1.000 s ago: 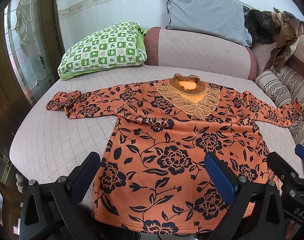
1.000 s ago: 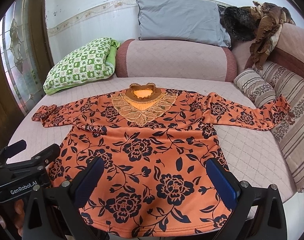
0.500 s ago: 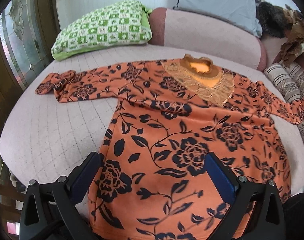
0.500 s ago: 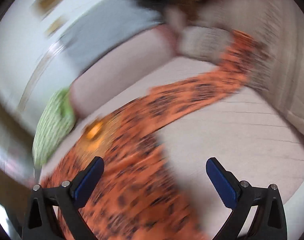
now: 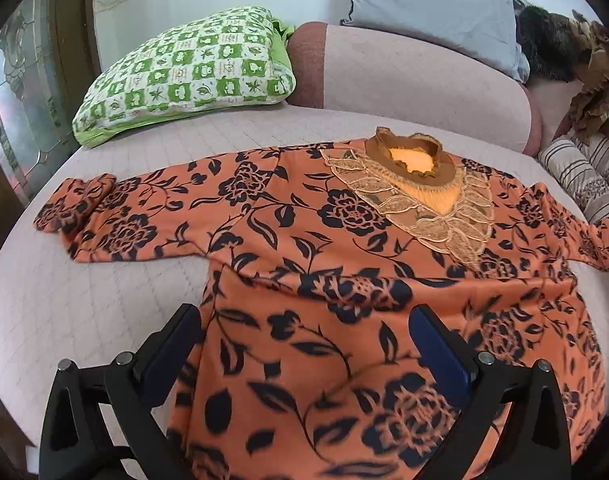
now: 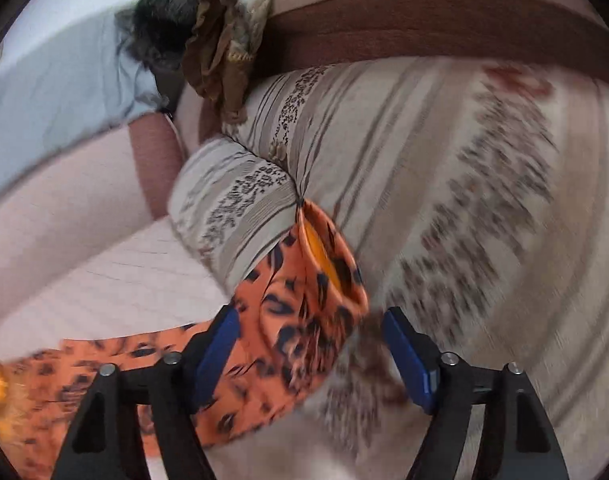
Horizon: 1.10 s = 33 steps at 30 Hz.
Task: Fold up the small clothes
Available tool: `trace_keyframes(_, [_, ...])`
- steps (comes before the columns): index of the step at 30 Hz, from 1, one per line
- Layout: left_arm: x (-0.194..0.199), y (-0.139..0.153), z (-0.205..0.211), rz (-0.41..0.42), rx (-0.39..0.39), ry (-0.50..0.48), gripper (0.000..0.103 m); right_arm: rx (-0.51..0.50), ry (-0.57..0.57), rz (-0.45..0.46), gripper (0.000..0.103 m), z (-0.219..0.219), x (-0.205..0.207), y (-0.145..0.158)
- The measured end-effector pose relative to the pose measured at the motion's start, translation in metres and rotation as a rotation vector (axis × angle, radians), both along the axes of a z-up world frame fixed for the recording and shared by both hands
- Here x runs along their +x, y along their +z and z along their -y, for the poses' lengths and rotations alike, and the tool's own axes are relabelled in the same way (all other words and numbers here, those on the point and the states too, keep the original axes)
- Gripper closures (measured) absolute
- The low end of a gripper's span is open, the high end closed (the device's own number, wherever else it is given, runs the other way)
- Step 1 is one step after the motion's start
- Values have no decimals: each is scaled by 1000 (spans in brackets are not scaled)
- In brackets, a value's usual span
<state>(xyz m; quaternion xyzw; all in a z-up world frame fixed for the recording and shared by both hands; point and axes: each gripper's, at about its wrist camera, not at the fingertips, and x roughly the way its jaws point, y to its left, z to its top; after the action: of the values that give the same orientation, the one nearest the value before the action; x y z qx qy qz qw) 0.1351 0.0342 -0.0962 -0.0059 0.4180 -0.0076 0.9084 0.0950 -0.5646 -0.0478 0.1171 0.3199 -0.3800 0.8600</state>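
An orange long-sleeved top with black flowers (image 5: 324, 280) lies flat on the pink quilted bed (image 5: 84, 300), lace collar (image 5: 416, 184) at the far side. My left gripper (image 5: 304, 344) is open, low over the top's left side below the armpit. Its left sleeve (image 5: 104, 216) stretches out to the left. My right gripper (image 6: 310, 354) is open around the cuff of the right sleeve (image 6: 304, 304), which rests against a striped cushion (image 6: 240, 208). The right view is motion-blurred.
A green checked pillow (image 5: 192, 72) and a pink bolster (image 5: 404, 84) lie at the bed's far side, with a grey pillow (image 5: 428, 8) behind. Brown and dark clothes (image 5: 576, 52) are piled at the far right. A glass door (image 5: 20, 92) stands left.
My left gripper moved forward and lower over the top's left side. My right gripper swung right, away from the hem, to the right sleeve's cuff, and its jaws narrowed somewhat.
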Motion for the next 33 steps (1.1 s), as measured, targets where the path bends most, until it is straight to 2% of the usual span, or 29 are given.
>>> trace_keyframes(1, [3,-4,-2,-6,2,-2,0,-11,-11,-36,40,6,10,-5])
trace_keyframes(2, [5,-7,-4,-10,1,1,0,-4,-26,-74,63,12,19,-13])
trace_keyframes(4, [5,-11,-11,-12,-12,15,0,11,-67,-130,84,24,28,-22])
trace_keyframes(5, [4,-12,-18,-3,-30,24,0,23,-68,-126,97,25,29,-21])
trace_keyframes(8, [2,-11,-33,12,-83,66,0,9,30,-94,97,1,38,-4])
trace_keyframes(11, [-2,-6,-47,35,-157,101,0,0,202,-19,97,-54,55,38])
trace_keyframes(14, [-9,3,-56,81,-183,119,0,39,407,122,97,-140,68,91])
trace_keyframes(16, [-12,8,-63,111,-186,136,0,108,566,210,97,-212,80,119])
trace_keyframes(19, [-13,10,-74,121,-215,164,0,198,743,278,97,-303,96,130])
trace_keyframes(22, [-13,13,-84,125,-245,185,0,328,846,283,97,-379,124,103])
trace_keyframes(25, [-11,15,-86,132,-239,193,0,417,889,202,91,-436,154,43])
trace_keyframes(27, [-10,14,-84,127,-225,186,0,450,915,34,76,-461,177,-12])
trace_keyframes(28, [-10,13,-83,127,-220,184,0,486,915,-81,51,-469,186,-49])
trace_keyframes(29, [-11,13,-83,129,-213,182,0,516,916,-135,22,-470,187,-71])
trace_keyframes(30, [-10,13,-82,130,-204,180,0,538,905,-171,22,-468,185,-85])
trace_keyframes(31, [-11,13,-81,134,-202,178,0,561,905,-153,22,-461,177,-92])
trace_keyframes(33, [-9,14,-79,136,-203,175,0,567,920,-101,22,-442,161,-82])
